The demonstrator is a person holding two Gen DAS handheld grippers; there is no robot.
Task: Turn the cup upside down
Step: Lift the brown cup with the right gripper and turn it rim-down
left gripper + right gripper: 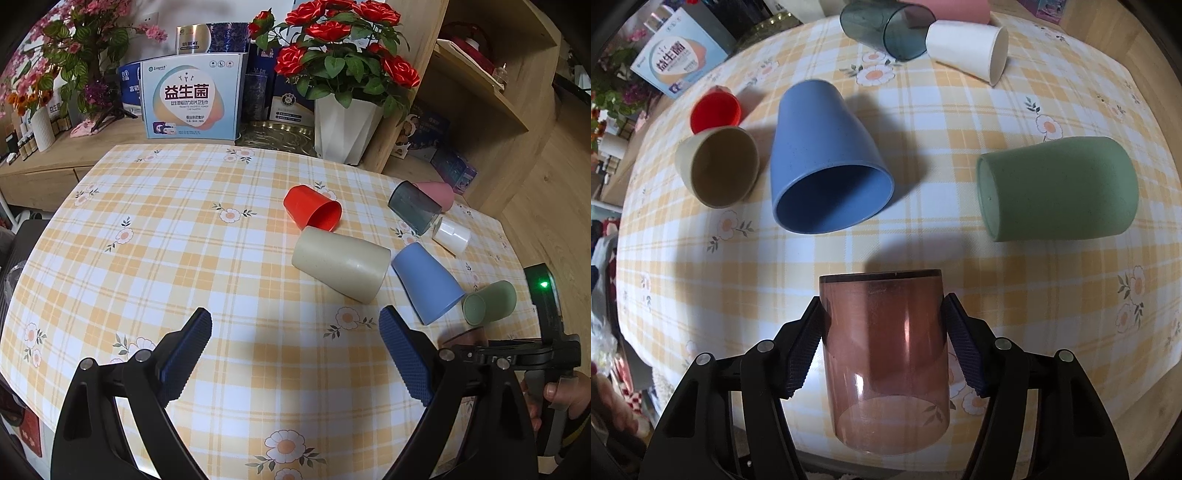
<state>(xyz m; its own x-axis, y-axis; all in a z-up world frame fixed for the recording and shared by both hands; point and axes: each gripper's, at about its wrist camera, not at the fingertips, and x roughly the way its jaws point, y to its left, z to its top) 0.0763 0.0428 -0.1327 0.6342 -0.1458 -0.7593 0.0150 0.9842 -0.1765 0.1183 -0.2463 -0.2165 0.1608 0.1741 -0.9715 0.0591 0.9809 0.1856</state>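
On the checked tabletop [166, 236], seen from the left wrist, the left gripper [295, 354] hovers with its fingers [186, 356] spread wide and nothing between them. Beyond them lie a beige cup [341, 264], a red cup [313, 212], a blue cup [426, 282], a green cup [489, 302], a grey cup [415, 207], a white cup [452, 234] and a pink cup [437, 192], all on their sides. From the right wrist, the right gripper [882, 347] has its fingers [803, 352] clamped on the sides of a clear brown cup [886, 362], near the tabletop's [942, 122] front edge; which end is its mouth is unclear. Ahead lie the blue cup [822, 147] and green cup [1058, 188].
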